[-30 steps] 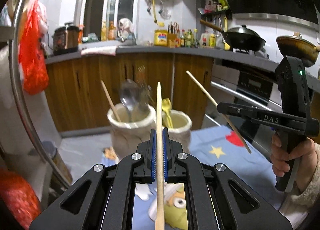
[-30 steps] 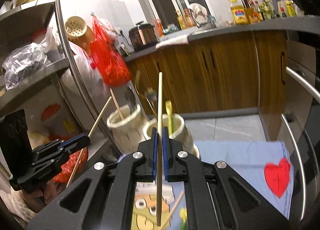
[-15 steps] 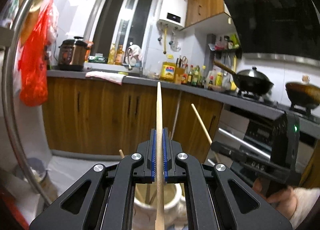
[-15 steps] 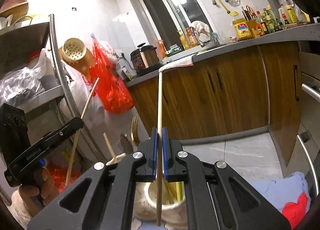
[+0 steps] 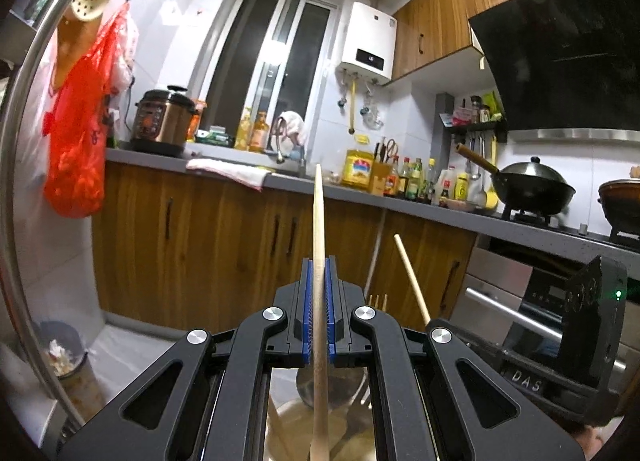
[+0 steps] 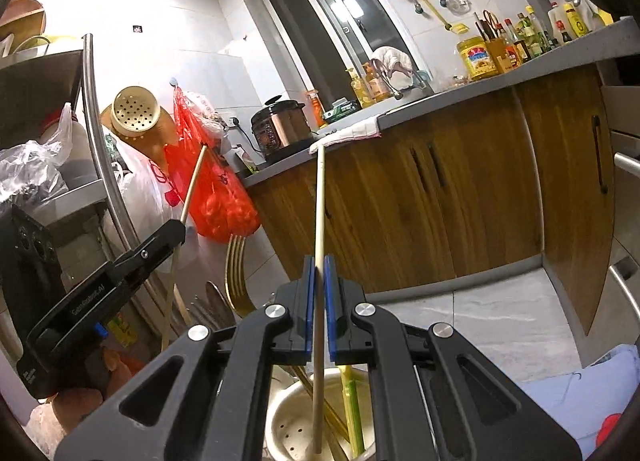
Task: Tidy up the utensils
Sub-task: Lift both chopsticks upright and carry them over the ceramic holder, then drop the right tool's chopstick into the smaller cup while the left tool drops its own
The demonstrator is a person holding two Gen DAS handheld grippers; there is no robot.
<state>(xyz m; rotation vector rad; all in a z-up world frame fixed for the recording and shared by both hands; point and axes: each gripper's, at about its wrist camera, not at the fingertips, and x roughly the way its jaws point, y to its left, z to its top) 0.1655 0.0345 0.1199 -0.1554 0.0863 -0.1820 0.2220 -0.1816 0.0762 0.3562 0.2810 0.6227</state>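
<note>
**Mia:** Wooden stick! The left tool (image 5: 319, 311) pinches one chopstick (image 5: 319, 245) between its blue pads (image 5: 307, 311).

**Dad:** Yes. The stick stands almost straight up and down. Its top points at the ceiling and its bottom end hangs below the tool.

**Mia:** What is under it?

**Dad:** A pale pot (image 5: 296, 427) with a big metal spoon (image 5: 330, 385) inside. The pot sits right below the left tool, so the stick's low end points down into it.

**Mia:** And the other hand?

**Dad:** The right tool (image 6: 319, 307) has its pads close around a second, thinner chopstick (image 6: 319, 221). I see a small gap beside it, so the grip looks light. That stick is upright too.

**Mia:** Where does it go?

**Dad:** Its low end is already inside the white holder (image 6: 288, 427) with holes in the bottom. A green stick (image 6: 352, 411) leans in there as well.

**Mia:** Which stick is closer to done?

**Dad:** I think the right one. It only needs to drop straight down. The left one must go down along its own length, next to the spoon.

**Mia:** Could it bump?

**Dad:** Maybe. A gold fork (image 6: 236, 265) and the spoon crowd the left pot, so the stick could catch on them.
</note>
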